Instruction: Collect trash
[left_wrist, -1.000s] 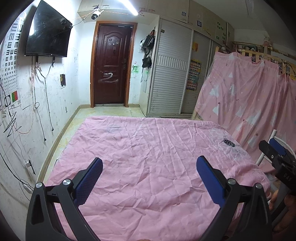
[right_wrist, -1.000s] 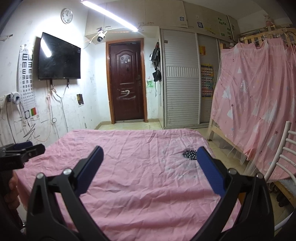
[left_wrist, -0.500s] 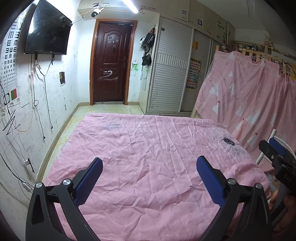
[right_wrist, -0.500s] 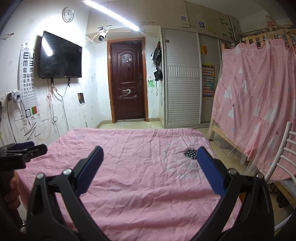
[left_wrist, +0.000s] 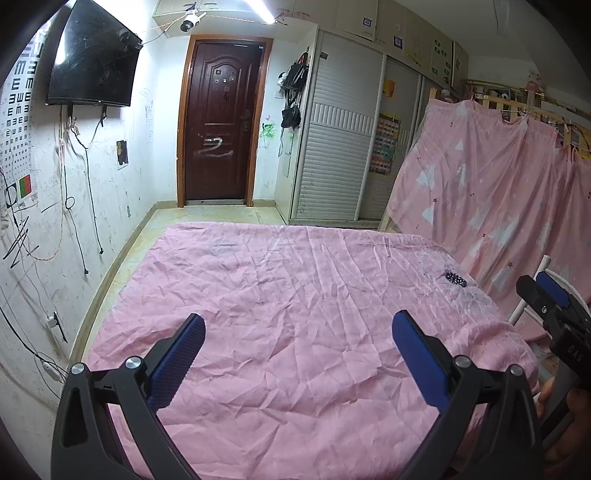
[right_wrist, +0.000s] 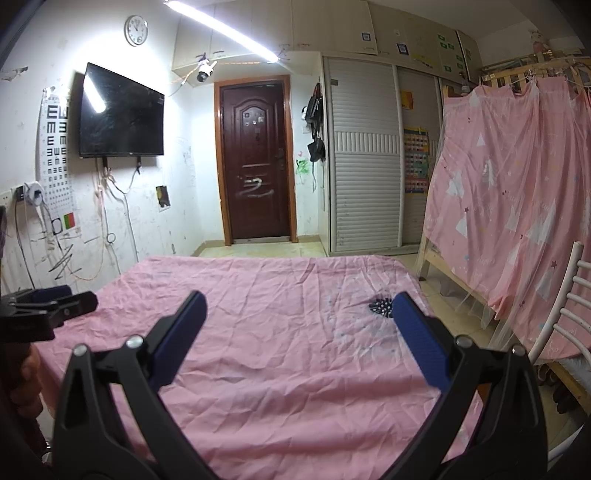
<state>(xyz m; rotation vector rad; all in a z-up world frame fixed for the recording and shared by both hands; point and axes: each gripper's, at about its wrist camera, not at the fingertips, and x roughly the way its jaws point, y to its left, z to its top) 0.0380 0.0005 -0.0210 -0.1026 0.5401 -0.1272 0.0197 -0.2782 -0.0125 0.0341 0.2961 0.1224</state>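
A pink wrinkled sheet (left_wrist: 295, 295) covers a bed; it also fills the right wrist view (right_wrist: 277, 332). A small black dotted patch (left_wrist: 455, 278) lies near the sheet's right edge, also in the right wrist view (right_wrist: 380, 307); I cannot tell whether it is an object or a print. My left gripper (left_wrist: 297, 354) is open and empty above the near part of the bed. My right gripper (right_wrist: 297, 343) is open and empty, to the right of the left one. Each gripper shows at the edge of the other's view.
A brown door (left_wrist: 219, 129) stands at the far end. A TV (left_wrist: 92, 59) hangs on the left wall above loose cables. A white sliding wardrobe (right_wrist: 365, 162) and pink curtains (right_wrist: 517, 203) are at the right. A white chair (right_wrist: 565, 314) stands beside the bed.
Both views have tilted slightly upward, so the bed sits a little lower in frame. Both grippers stay open and empty.
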